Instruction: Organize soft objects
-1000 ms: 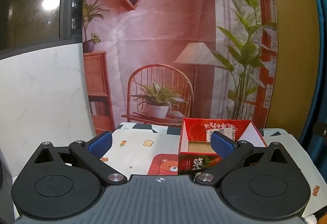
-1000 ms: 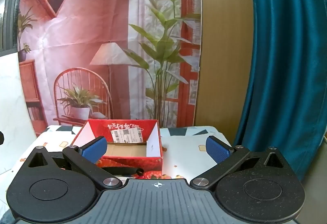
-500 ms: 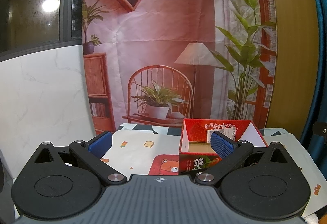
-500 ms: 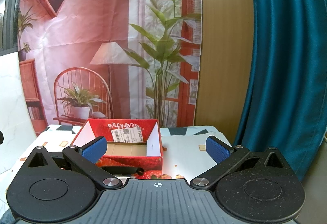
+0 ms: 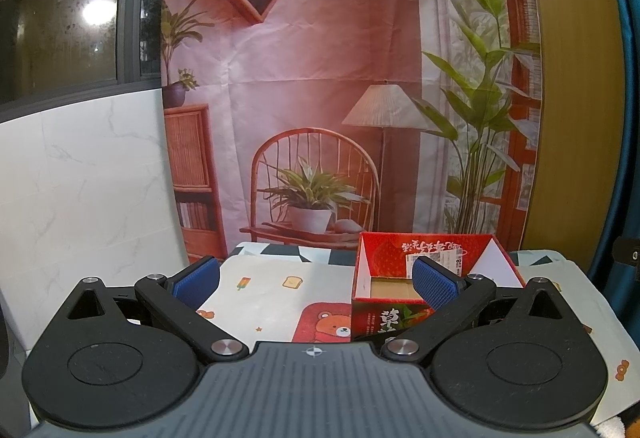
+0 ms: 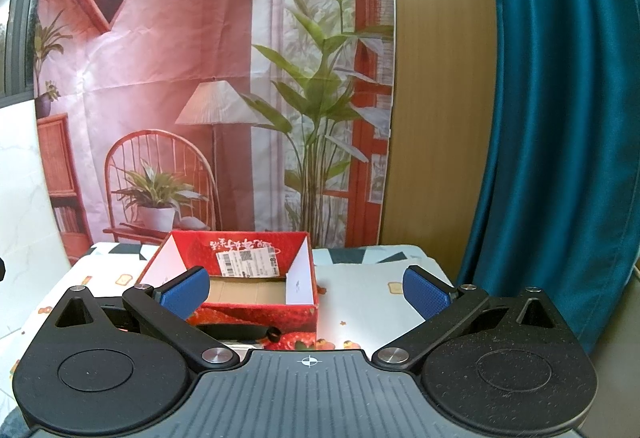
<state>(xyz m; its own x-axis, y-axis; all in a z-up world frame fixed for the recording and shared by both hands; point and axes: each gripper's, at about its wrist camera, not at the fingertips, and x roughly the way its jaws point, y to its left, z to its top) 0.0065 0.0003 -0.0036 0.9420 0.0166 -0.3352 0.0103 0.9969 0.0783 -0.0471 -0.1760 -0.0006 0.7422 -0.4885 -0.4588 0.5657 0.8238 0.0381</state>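
Note:
An open red cardboard box (image 5: pixel 384 312) with strawberry print and a bare brown floor stands on the table; in the left wrist view it is ahead and to the right, behind my right finger. In the right wrist view the box (image 6: pixel 256 314) is ahead and to the left. My left gripper (image 5: pixel 316 282) is open and empty, held above the near table. My right gripper (image 6: pixel 306 290) is open and empty too. A bit of white and brown plush (image 5: pixel 618 428) shows at the bottom right corner of the left wrist view.
The table carries a white cloth (image 5: pixel 272 290) with cartoon bears and food prints. A printed room backdrop (image 5: pixel 340 78) hangs behind it. A white marble panel (image 5: pixel 80 198) stands at the left, a teal curtain (image 6: pixel 560 118) at the right.

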